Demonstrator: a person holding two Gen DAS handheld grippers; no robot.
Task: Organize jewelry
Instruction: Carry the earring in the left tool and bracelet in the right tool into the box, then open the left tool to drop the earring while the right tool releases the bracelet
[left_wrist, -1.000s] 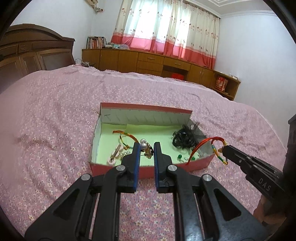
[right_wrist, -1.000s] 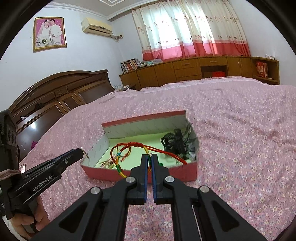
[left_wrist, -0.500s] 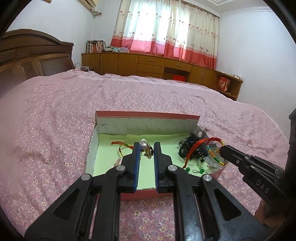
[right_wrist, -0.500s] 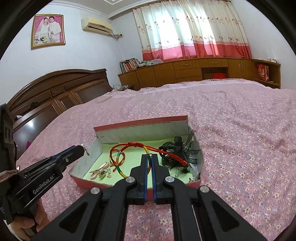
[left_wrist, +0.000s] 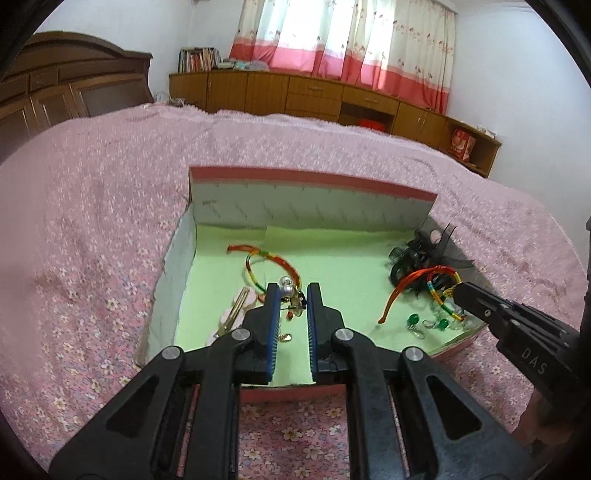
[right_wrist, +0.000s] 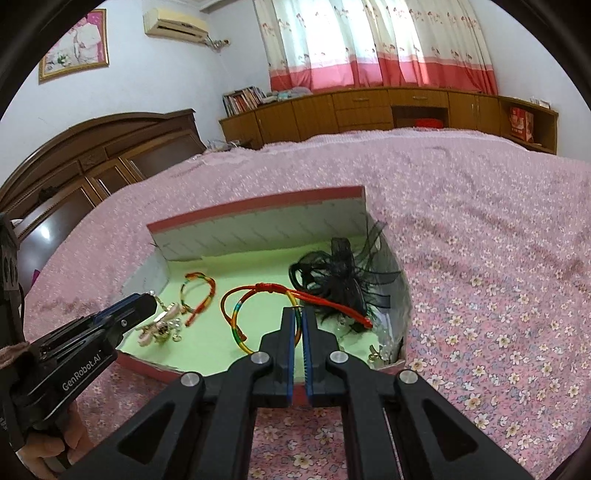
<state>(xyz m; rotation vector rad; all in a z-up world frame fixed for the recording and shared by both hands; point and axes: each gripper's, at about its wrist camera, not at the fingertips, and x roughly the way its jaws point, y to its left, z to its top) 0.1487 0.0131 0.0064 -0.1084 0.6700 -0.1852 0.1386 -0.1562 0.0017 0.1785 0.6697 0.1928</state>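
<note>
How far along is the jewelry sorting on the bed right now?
Already in the red cardboard box with green lining: one red-and-rainbow cord bracelet, a pink hair clip, a black mesh hair bow and green earrings. In hand: the left gripper pinches a small silver-bead trinket, and the right gripper holds a second rainbow cord bracelet over the box. Left: releasing both.

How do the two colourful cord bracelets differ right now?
The held bracelet is pinched in the right gripper beside the black hair accessory; the loose bracelet lies on the green liner further left, and its loop looks smaller. Both are red with rainbow sections, within the box.
</note>
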